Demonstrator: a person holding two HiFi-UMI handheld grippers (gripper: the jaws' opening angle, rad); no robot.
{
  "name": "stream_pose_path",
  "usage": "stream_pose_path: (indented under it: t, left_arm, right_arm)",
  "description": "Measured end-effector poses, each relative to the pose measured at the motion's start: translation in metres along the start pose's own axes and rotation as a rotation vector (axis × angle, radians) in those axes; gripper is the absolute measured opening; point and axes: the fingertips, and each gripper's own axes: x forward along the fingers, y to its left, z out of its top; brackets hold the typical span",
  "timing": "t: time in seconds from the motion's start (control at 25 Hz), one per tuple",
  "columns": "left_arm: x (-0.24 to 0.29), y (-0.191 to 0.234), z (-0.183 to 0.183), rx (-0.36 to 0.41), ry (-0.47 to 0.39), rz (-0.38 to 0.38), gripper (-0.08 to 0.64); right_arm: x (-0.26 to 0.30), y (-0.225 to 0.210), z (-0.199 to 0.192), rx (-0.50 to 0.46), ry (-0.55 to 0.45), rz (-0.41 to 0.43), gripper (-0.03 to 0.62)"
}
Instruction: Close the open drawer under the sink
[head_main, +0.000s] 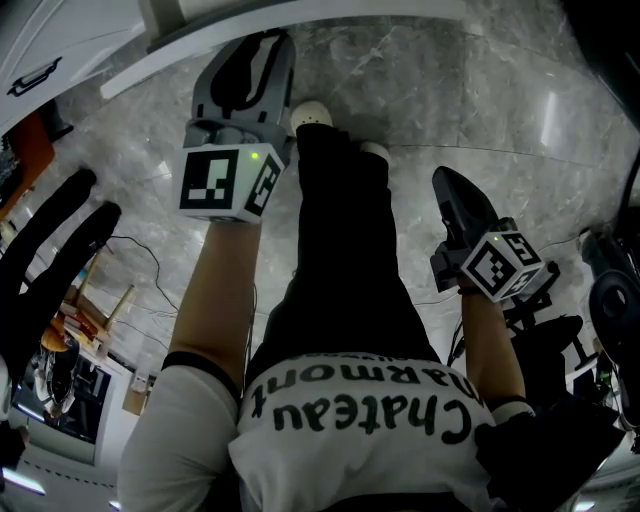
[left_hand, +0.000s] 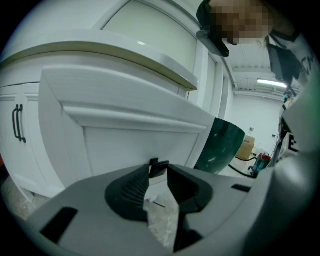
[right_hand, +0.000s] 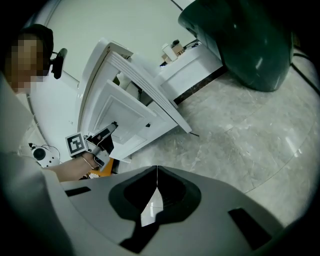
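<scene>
my left claw (left_hand: 158, 176) was slightly apart and empty, just before the drawer (left_hand: 135, 140) front, with its knob (left_hand: 159, 166) past my tips. i judged a flat, square push beside the knob best. my right claw (right_hand: 156, 175), pressed together, hung well away from the drawer.
</scene>
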Motion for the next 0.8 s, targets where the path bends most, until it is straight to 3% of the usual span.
stream_pose_path:
  t: [0.44,0.8]
  left_arm:
    - [0.01,0.011,0.009,0.0,-0.04,-0.017,0.107]
    - [0.027,0.026,0.018,0.007,-0.142,-0.027,0.107]
  right_arm:
    - [0.018,0.006,0.014,-0.018,-0.024,0.009,0.012]
    - [0.056,-0.001,0.047,-0.097,-0.115,0.034,0.012]
